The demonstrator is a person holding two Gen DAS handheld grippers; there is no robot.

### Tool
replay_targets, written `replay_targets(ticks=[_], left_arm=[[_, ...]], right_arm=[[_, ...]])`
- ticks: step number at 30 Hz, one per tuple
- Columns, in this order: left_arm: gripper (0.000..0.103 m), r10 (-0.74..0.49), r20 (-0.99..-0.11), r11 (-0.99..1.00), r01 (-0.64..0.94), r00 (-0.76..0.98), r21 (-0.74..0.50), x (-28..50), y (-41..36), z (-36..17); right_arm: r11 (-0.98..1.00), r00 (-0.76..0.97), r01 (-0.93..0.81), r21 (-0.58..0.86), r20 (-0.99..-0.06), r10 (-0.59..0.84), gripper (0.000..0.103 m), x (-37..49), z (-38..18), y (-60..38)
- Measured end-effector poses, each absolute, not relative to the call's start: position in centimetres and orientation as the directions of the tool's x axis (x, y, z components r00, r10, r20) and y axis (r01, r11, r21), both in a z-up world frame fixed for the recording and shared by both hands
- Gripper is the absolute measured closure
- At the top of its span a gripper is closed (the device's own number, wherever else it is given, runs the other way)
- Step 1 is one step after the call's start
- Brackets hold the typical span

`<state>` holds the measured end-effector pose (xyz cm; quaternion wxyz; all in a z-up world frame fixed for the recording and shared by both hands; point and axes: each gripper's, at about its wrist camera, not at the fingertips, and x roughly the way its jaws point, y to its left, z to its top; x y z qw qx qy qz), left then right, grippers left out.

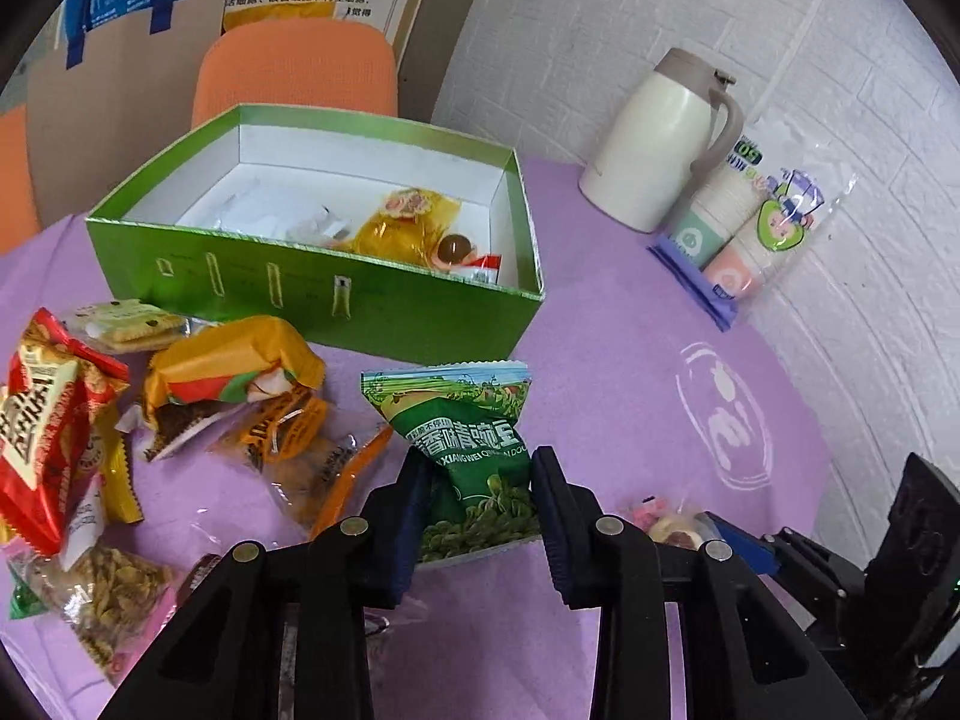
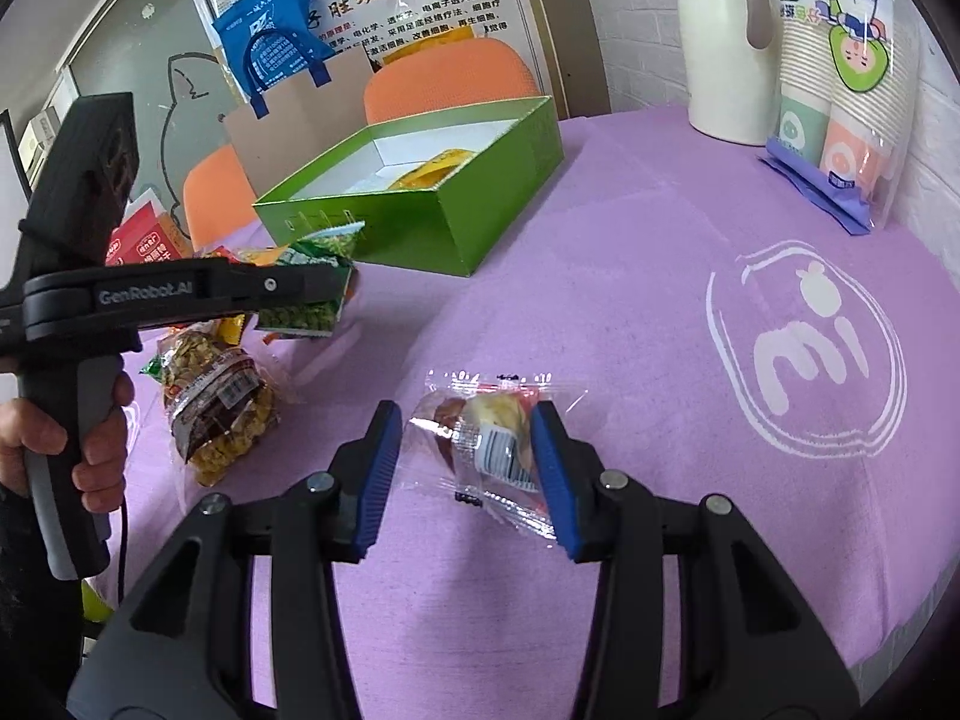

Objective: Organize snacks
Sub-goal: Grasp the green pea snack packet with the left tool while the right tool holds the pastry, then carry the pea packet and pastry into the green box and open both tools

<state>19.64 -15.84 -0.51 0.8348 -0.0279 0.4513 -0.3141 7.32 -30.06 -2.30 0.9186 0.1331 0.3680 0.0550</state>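
The left tool point(image 1: 477, 495), marked "GenRobot.AI", pinches a glossy green pea packet point(image 1: 474, 450) printed "XIANGWEI", lifted just above the purple felt worktop point(image 2: 600, 312) with its white "mi" logo. The right tool point(image 2: 465, 468) stands spread around a crinkly clear-wrapped snack point(image 2: 486, 438) with a barcode, lying near. The green card box point(image 1: 336, 294) sits farther back, some sweets inside.

The left black two-finger tool with blue pads point(image 1: 480, 480) is clamped on a green snack packet, raised and levelled forward, its grey handle wrapped by the person's left hand point(image 2: 66, 438). The right black blue-padded tool point(image 2: 465, 450) points downward, fingers spread wide on either side of a clear-wrapped snack, the right pad point(image 2: 552, 468) touching the wrapper.
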Motion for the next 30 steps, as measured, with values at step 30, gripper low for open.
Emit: replay_targets(ticks=[30], left_arm=[[0.041,-0.496,-0.705,0.863,0.374,0.507,-0.338,33.6,-12.8,3.0]], right_arm=[[0.982,0.772,-0.084,0.172,-0.612,0.173,0.040,26.5,1.3,-28.1]])
